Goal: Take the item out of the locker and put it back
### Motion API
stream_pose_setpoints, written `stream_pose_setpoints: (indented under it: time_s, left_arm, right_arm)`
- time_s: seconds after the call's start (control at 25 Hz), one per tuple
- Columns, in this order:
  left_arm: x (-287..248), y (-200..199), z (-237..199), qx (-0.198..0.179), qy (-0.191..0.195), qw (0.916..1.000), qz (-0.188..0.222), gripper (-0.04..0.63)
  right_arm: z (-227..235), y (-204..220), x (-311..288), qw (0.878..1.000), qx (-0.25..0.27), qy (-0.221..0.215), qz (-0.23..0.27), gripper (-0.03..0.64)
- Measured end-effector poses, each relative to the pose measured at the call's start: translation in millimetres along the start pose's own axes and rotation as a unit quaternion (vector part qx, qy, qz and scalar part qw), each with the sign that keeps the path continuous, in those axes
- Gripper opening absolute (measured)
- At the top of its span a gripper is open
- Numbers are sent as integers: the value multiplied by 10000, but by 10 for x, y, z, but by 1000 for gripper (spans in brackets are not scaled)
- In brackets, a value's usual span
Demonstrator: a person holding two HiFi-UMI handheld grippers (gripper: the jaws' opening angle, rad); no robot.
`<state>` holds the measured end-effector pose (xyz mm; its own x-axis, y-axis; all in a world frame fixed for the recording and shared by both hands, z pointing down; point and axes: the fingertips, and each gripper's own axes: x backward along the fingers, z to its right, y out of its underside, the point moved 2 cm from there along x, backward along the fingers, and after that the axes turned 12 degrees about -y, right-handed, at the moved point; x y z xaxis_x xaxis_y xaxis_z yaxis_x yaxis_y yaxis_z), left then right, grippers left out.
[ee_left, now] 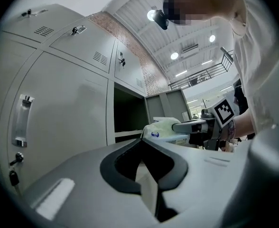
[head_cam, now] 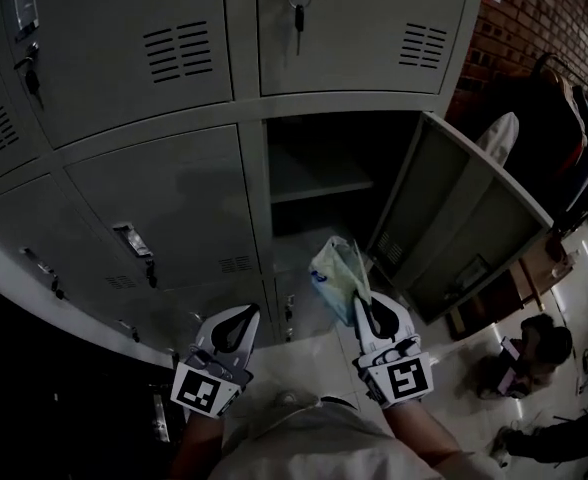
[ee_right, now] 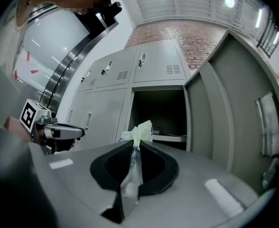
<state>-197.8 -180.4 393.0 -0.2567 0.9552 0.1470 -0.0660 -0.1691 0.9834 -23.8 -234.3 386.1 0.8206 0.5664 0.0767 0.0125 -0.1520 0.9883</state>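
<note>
A pale green and white plastic packet (head_cam: 336, 276) is pinched at its edge in my right gripper (head_cam: 359, 303), which is shut on it just in front of the open locker (head_cam: 324, 183). In the right gripper view the packet (ee_right: 138, 133) sticks up past the closed jaws of the right gripper (ee_right: 135, 148), with the dark locker opening (ee_right: 161, 113) behind. My left gripper (head_cam: 242, 318) hangs beside it on the left, shut with nothing in it. The left gripper view shows the packet (ee_left: 161, 129) and the right gripper (ee_left: 180, 126) off to the right.
The locker door (head_cam: 464, 218) stands swung out to the right. A shelf (head_cam: 319, 186) crosses the inside of the locker. Keys (head_cam: 296, 3) hang from the shut door above. Clothes (head_cam: 574, 138) hang by a brick wall on the right, and bags (head_cam: 534, 348) lie on the floor.
</note>
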Motion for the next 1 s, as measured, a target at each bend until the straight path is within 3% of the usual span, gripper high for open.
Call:
stream_pose_setpoints:
  time_s: [0.16,0.32,0.64,0.8,1.0]
  left_arm:
    - [-151,54,-40,-47,115,9998,-151,2]
    - [-268,-10,-57,155,63,9998,51,2]
    - [-391,57,-41,183,73,9998,-84,2]
    - [-433,80,-103,209,-29,9998,-70,2]
    - [-501,92,-152,225,-69,9997,-88,2]
  right_arm:
    - [146,-43,-152,9999,105,63,22,9]
    - [382,-232,-450,9992,395,42,23,11]
    - [1152,-644,-1583,9930,1164,224,-10,12]
    - [1290,-553,-1972,9902,1332,242,-349,14]
    - [1353,-340,-2168,9910,1131,333,-627,18]
